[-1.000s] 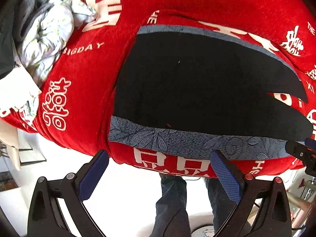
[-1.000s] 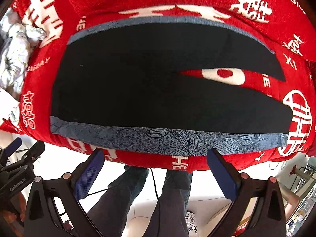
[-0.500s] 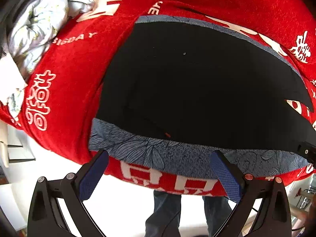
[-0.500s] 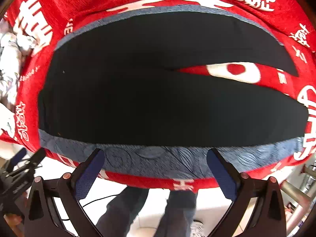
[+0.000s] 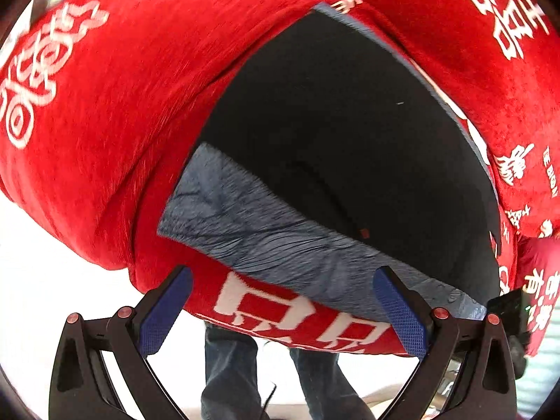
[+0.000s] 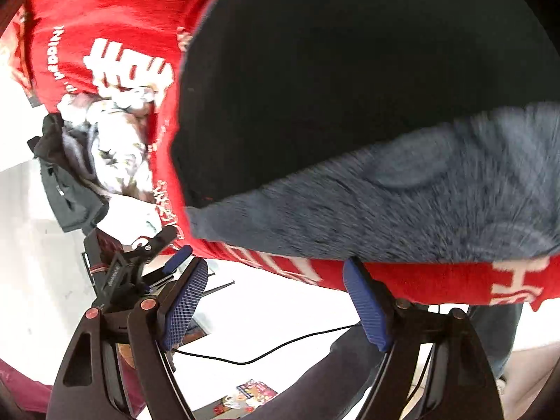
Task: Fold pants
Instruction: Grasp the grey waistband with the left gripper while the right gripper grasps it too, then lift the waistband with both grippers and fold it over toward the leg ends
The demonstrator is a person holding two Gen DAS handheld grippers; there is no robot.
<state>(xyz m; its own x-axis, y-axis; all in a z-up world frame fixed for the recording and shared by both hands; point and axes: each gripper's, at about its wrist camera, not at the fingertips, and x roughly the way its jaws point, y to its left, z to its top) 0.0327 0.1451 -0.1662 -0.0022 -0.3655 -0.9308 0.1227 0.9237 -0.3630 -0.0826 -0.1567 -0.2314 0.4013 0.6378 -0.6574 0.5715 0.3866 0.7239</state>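
Black pants (image 5: 343,147) lie flat on a red blanket (image 5: 115,112), with a blue-grey patterned band (image 5: 280,241) along their near edge. My left gripper (image 5: 283,301) is open, its blue pads just short of the band's left part. In the right wrist view the pants (image 6: 350,80) and the band (image 6: 402,206) fill the upper right. My right gripper (image 6: 276,294) is open, close under the band near the blanket's edge. Neither gripper holds cloth.
A heap of pale patterned and dark clothes (image 6: 105,161) lies on the blanket to the left. The other gripper (image 6: 129,269) shows at the left of the right wrist view. A person's legs (image 5: 245,367) stand below the edge, with a cable (image 6: 262,353) on the floor.
Both grippers have moved closer to the pants' near band and turned; the left one swung left, the right one tilted. Both jaws stay open.
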